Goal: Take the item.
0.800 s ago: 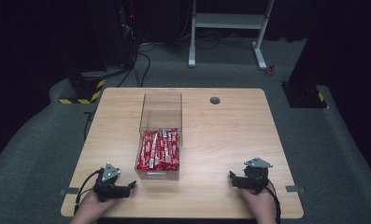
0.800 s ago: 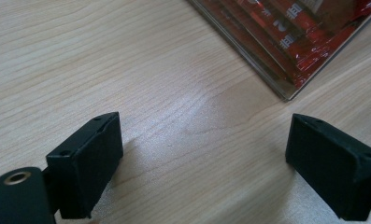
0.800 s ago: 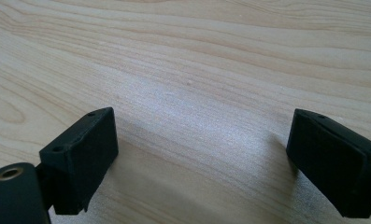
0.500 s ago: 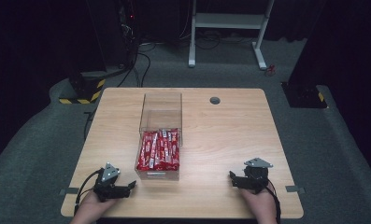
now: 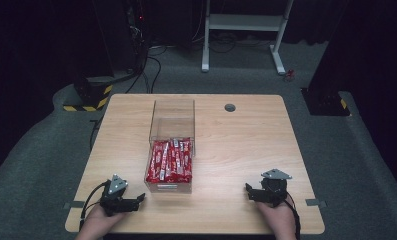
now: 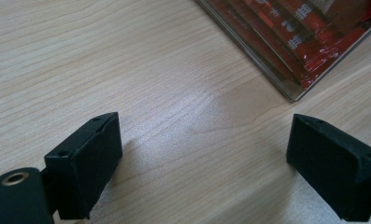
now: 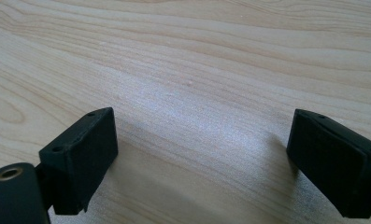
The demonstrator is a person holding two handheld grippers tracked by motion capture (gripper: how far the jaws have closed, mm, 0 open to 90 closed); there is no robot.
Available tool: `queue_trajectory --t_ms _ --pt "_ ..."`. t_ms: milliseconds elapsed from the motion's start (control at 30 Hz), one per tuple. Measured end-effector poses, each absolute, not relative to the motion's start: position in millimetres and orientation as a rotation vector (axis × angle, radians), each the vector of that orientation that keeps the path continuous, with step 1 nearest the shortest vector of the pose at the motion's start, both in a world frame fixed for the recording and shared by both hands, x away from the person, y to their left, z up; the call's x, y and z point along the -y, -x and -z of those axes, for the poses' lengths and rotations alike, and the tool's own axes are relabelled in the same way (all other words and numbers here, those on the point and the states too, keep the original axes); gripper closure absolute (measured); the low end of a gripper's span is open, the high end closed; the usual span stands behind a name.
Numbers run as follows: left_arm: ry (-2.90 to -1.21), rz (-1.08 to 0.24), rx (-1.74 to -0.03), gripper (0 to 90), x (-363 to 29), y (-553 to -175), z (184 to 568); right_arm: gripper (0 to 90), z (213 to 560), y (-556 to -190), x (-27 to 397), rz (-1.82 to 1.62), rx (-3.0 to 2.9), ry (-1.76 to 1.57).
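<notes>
Wooden table (image 5: 246, 150) — round grommet (image 5: 230, 107)

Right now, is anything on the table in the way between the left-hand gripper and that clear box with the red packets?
Nothing visible is. The left gripper rests near the table's front edge, jaws open and empty, with bare wood between it and the clear box. The red packets lie inside, so the box's near wall stands before them.

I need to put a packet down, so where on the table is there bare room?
The widest bare patch lies right of the clear box, between the grommet and the right claw. A narrower strip runs left of the box. Crowded spot: between the left claw and the box.
</notes>
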State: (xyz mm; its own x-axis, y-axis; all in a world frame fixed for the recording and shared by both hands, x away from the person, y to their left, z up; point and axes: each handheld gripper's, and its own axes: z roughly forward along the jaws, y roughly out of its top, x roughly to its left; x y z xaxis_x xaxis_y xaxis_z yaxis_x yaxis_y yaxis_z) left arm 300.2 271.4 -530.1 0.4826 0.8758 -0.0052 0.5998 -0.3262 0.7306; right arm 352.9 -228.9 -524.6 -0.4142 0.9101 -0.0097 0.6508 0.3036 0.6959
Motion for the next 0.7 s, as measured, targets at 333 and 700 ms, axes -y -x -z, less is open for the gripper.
queue_trajectory --t_ms 333,700 --pt "-2.039 -0.540 -1.280 3.8 -272.4 -303.8 530.9 8.8 524.6 -352.9 228.9 -0.872 -2.173 -1.393" --pt "-2.041 -0.541 -1.297 0.5 -272.7 -304.7 531.0 9.3 523.5 -352.1 227.8 -0.866 -2.181 -1.375"
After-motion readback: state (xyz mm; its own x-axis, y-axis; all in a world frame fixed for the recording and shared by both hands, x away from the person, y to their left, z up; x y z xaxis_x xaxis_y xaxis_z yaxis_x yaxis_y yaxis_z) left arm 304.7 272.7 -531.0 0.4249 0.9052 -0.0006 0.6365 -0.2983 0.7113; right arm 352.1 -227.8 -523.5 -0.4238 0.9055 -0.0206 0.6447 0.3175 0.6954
